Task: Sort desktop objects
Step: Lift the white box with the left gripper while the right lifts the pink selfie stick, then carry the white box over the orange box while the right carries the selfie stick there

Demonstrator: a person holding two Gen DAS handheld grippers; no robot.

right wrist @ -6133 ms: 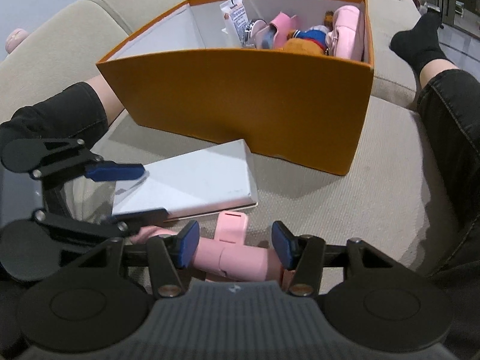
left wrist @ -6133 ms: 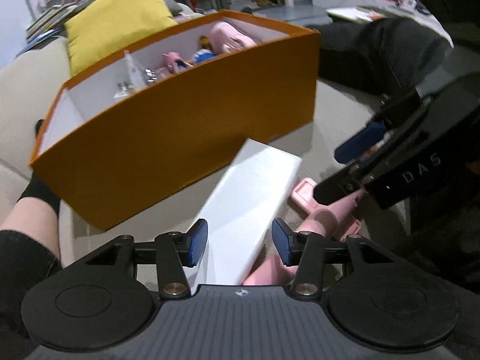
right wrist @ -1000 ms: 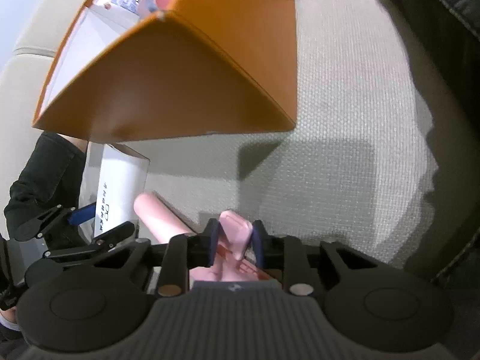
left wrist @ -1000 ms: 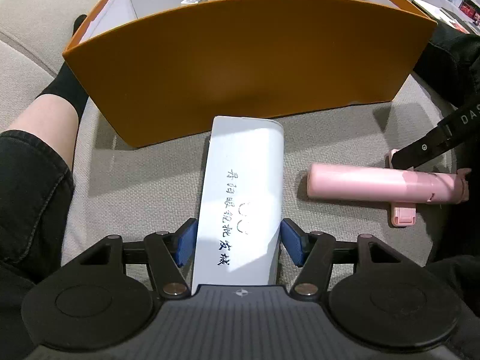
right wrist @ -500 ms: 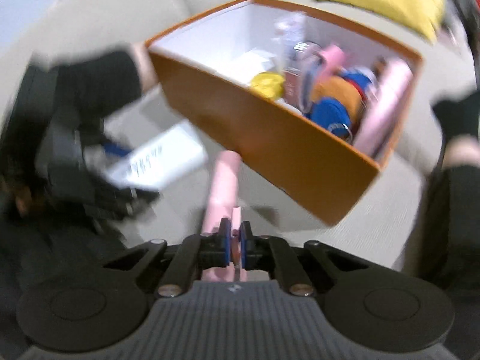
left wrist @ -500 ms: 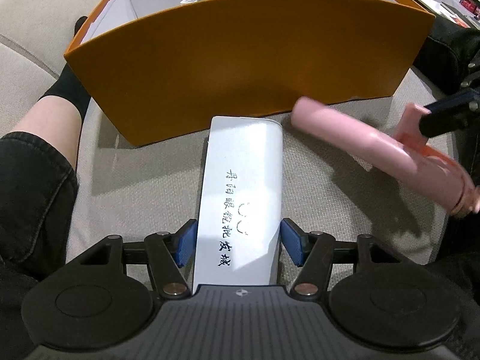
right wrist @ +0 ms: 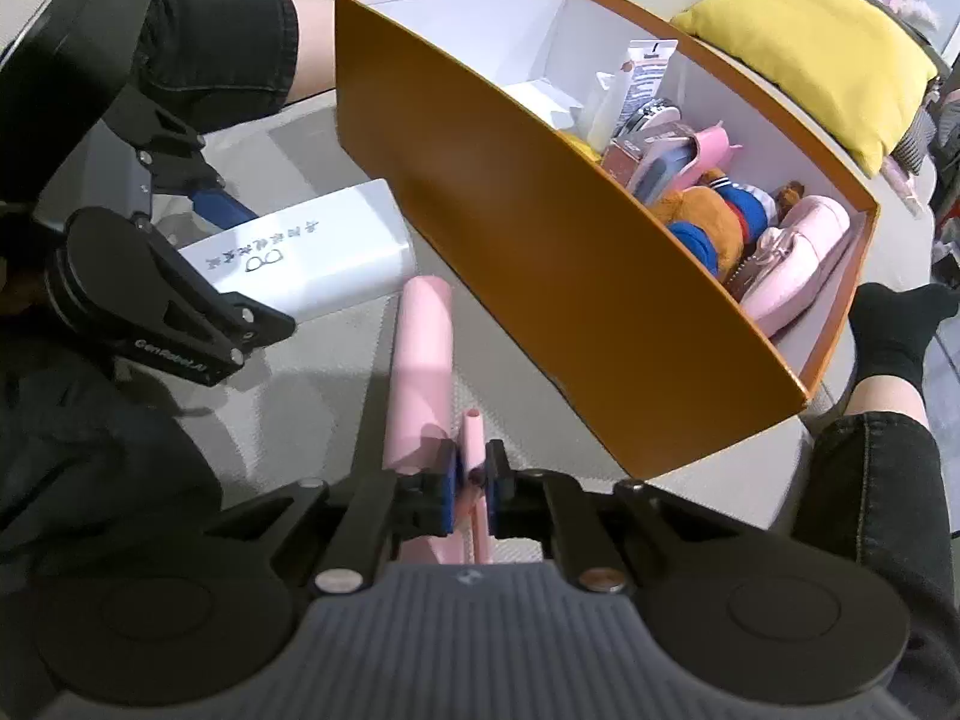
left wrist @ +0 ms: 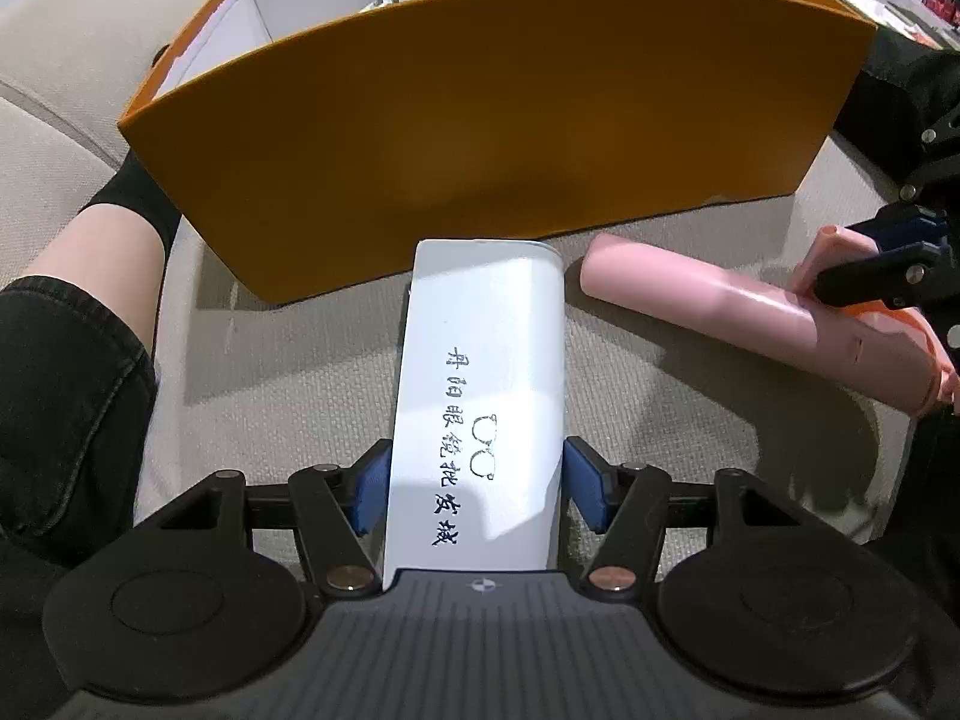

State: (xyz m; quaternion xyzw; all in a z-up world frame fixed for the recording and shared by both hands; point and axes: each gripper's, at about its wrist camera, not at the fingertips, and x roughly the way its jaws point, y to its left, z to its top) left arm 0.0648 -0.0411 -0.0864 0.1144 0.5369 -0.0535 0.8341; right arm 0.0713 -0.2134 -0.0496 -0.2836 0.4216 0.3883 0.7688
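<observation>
Your right claw point(right wrist: 471, 489), clamped on the pink tube's point(right wrist: 420, 360) clip, points it toward upper centre, the box point(right wrist: 540, 276) opening lying upper right; left claw point(left wrist: 477, 489) straddles the white case point(left wrist: 480, 384).

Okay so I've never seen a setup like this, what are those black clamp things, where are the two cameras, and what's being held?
There is no robot: a person holds a two-finger clamp in each hand, and a camera on each looks along its fingers. In the left view, the left gripper straddles a white box lying on the beige cushion. In the right view, the right gripper is shut on a flat tab of the pink tube-shaped gadget, lifted near the orange storage box, which already holds toys and small items.
</observation>
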